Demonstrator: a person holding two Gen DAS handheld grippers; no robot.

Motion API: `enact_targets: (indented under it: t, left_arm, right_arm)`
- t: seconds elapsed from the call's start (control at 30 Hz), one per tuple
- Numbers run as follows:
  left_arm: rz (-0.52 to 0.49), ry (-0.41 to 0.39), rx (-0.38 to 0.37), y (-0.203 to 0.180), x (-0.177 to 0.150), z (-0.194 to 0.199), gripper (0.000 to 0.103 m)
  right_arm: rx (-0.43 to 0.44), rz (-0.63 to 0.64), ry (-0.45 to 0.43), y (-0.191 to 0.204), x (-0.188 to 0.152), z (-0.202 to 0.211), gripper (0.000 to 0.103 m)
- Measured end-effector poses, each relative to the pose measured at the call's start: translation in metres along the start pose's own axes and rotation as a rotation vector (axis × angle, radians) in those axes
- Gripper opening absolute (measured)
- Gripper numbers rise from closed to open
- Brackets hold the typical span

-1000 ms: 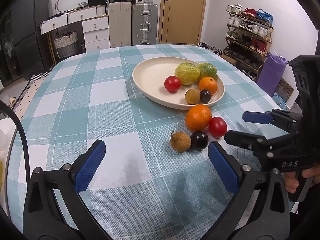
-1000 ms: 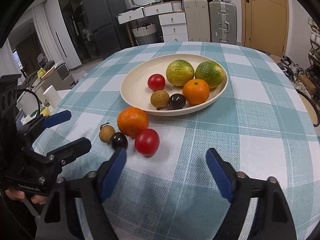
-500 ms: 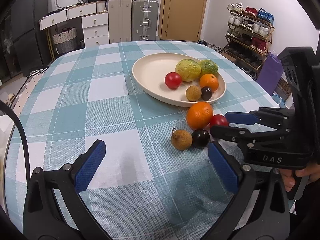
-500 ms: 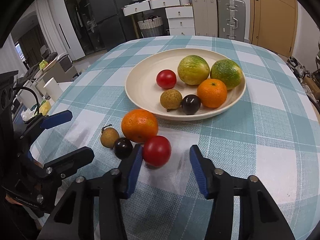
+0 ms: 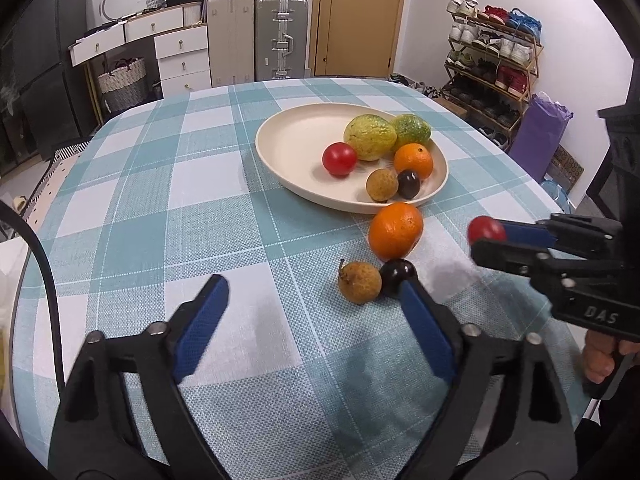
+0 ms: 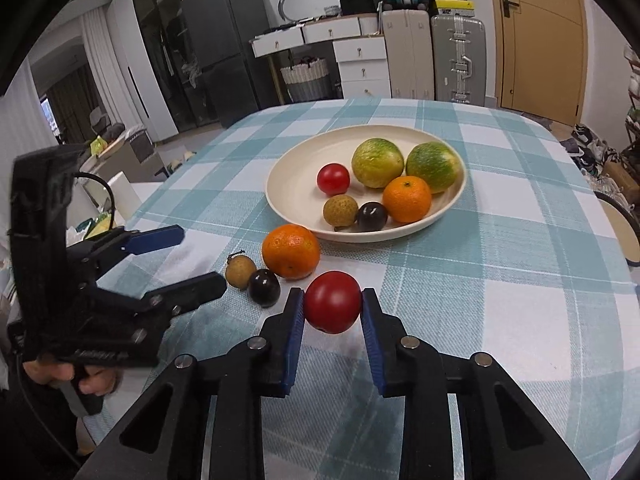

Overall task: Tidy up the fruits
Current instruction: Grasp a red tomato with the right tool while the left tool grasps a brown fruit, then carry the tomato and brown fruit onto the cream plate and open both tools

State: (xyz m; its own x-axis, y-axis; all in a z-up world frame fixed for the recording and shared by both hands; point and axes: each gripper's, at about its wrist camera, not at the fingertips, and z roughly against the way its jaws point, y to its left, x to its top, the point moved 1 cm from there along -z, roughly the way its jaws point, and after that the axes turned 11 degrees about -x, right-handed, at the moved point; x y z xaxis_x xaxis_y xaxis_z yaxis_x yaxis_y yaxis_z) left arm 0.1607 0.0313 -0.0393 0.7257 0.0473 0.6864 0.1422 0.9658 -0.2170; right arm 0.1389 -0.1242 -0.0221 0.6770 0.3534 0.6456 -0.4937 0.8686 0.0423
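Pinched only at its rounded sides by the just-closed right gripper [image 6: 333, 309], the smooth red tomato [image 6: 332, 302] could squirt free, while the left gripper [image 5: 314, 308] hangs released, narrowing on nothing.

Glossy smooth tomato [image 6: 332, 302], woven checked tablecloth [image 6: 500, 280], matt cream plate [image 6: 292, 184]

A round table with a teal-and-white checked tablecloth [image 5: 168, 208] fills the room. Behind it stand white drawers [image 5: 182, 60], two suitcases [image 5: 280, 38] and a wooden door [image 5: 358, 16]. A shoe rack [image 5: 492, 60] lines the white wall; a dark refrigerator [image 6: 224, 48] stands farther left.
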Motion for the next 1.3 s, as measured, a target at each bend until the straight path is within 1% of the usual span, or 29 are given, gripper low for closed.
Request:
enact_targets:
  t: [0.03, 0.1, 0.27, 0.37, 0.5, 0.63, 0.8, 0.9, 1.03, 1.2, 1.3]
  left_arm:
    - [0.002, 0.005, -0.007, 0.000, 0.000, -0.001, 0.076]
    - [0.009, 0.019, -0.030, 0.001, 0.001, -0.004, 0.065]
    - [0.002, 0.038, -0.066, -0.002, 0.000, -0.009, 0.055]
    - [-0.001, 0.064, -0.078, -0.004, -0.001, -0.015, 0.043]
    - [0.010, 0.076, -0.110, -0.004, -0.001, -0.019, 0.028]
    - [0.008, 0.077, -0.128, -0.005, -0.001, -0.019, 0.019]
    - [0.018, 0.080, -0.124, -0.004, -0.001, -0.019, 0.019]
    - [0.027, 0.091, -0.080, 0.000, 0.001, -0.020, 0.019]
    - [0.042, 0.095, -0.080, 0.005, 0.003, -0.021, 0.020]
    - [0.034, 0.098, -0.067, 0.006, 0.010, -0.027, 0.025]
    - [0.028, 0.098, -0.053, 0.006, 0.014, -0.033, 0.026]
  right_arm:
    - [-0.009, 0.005, 0.005, -0.001, 0.000, 0.001, 0.029]
    - [-0.042, 0.007, 0.003, -0.005, -0.001, 0.002, 0.029]
    - [-0.040, -0.012, 0.006, -0.011, 0.000, 0.003, 0.029]
    - [-0.040, -0.012, 0.005, -0.012, -0.001, 0.003, 0.029]
    - [-0.040, -0.013, 0.004, -0.012, -0.001, 0.002, 0.029]
    - [-0.037, -0.016, 0.003, -0.013, 0.000, 0.002, 0.029]
    - [-0.041, -0.017, 0.003, -0.014, 0.000, 0.001, 0.029]
    - [-0.040, -0.017, 0.005, -0.014, 0.000, 0.001, 0.029]
    - [-0.042, -0.012, 0.008, -0.015, 0.000, -0.001, 0.029]
    - [-0.047, -0.017, 0.007, -0.017, -0.001, 0.000, 0.029]
    - [-0.051, -0.029, 0.004, -0.021, 0.000, 0.002, 0.029]
